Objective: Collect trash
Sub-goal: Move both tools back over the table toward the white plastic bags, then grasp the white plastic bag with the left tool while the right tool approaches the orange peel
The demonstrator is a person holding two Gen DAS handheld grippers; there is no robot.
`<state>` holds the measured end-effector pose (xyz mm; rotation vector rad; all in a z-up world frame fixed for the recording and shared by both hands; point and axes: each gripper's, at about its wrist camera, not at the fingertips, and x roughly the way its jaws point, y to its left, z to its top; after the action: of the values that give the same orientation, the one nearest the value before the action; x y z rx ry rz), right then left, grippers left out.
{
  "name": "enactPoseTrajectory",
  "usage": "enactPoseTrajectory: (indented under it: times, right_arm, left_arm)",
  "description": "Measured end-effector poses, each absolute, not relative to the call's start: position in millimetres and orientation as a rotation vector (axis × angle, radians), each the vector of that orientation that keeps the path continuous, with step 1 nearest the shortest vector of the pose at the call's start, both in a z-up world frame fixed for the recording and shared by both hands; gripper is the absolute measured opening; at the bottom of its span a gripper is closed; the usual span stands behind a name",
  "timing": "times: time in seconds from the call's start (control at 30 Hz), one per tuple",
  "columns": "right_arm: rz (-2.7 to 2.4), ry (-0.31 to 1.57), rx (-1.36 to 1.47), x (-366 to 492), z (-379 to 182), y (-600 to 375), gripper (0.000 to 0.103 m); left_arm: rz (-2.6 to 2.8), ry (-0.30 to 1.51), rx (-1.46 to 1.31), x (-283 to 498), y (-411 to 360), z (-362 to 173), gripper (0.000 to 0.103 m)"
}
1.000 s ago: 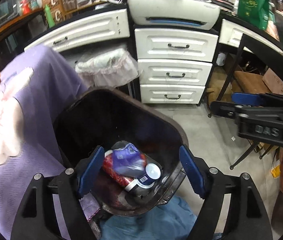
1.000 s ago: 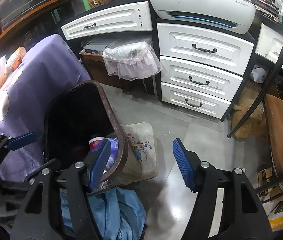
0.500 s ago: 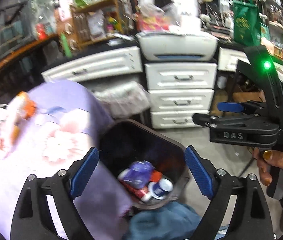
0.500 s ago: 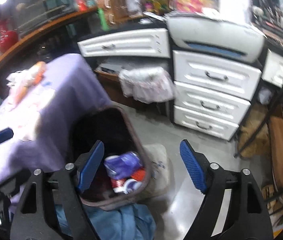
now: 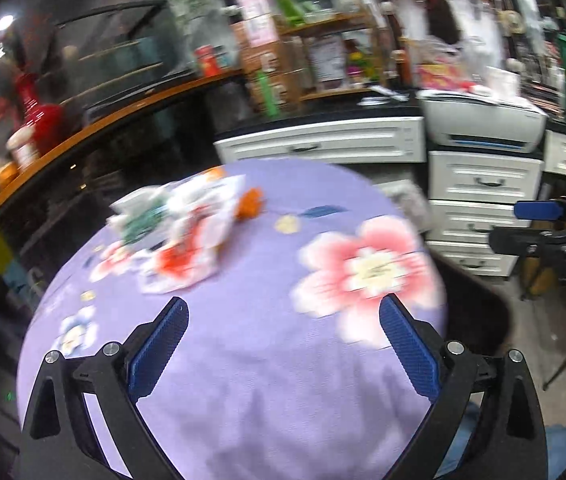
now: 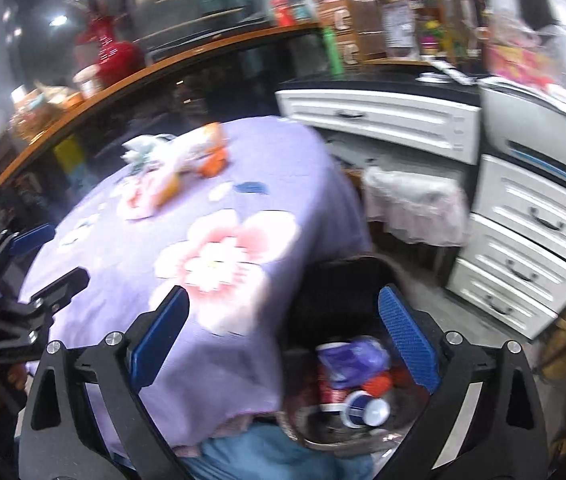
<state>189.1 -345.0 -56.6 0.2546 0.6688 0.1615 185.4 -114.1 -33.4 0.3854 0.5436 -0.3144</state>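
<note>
Fingers (image 5: 159,354) wide apart on both grippers, holding nothing; wrappers (image 5: 187,232) on tablecloth (image 5: 263,380); bin (image 6: 323,288) beside table.

The right gripper (image 6: 283,336) hangs with its blue pads spread wide and nothing between them, over the edge of a table under a purple flowered cloth (image 6: 187,216) and a dark bin (image 6: 363,276) just beside it. In the bin lie a purple wrapper (image 6: 353,358), a red can (image 6: 329,386) and a blue cup (image 6: 365,408). Crumpled wrappers (image 6: 171,160) sit on the cloth's far side, the left gripper (image 6: 39,268) shows at the left edge, and white drawers (image 6: 523,232) stand to the right.
</note>
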Motion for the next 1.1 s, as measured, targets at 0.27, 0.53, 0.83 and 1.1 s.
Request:
enactPoseTrajectory:
  times: [0.27, 0.53, 0.83, 1.1]
  right_arm:
    - [0.295, 0.690, 0.145, 231.8, -43.3, -275.9, 0.094]
    - [0.293, 0.690, 0.038, 270.3, -32.3, -242.5, 0.094]
    - [0.255, 0.724, 0.015, 305.0, -38.1, -253.4, 0.094]
    - [0.249, 0.768, 0.047, 325.6, -51.1, -262.2, 0.094]
  left_arm:
    - [-0.180, 0.578, 0.342, 218.4, -43.5, -34.3, 0.095]
    - [-0.229, 0.597, 0.297, 251.1, -46.1, -38.1, 0.095]
    - [-0.213, 0.666, 0.291, 323.5, -84.1, -55.3, 0.072]
    - [-0.197, 0.734, 0.288, 358.2, -99.7, -68.0, 0.025]
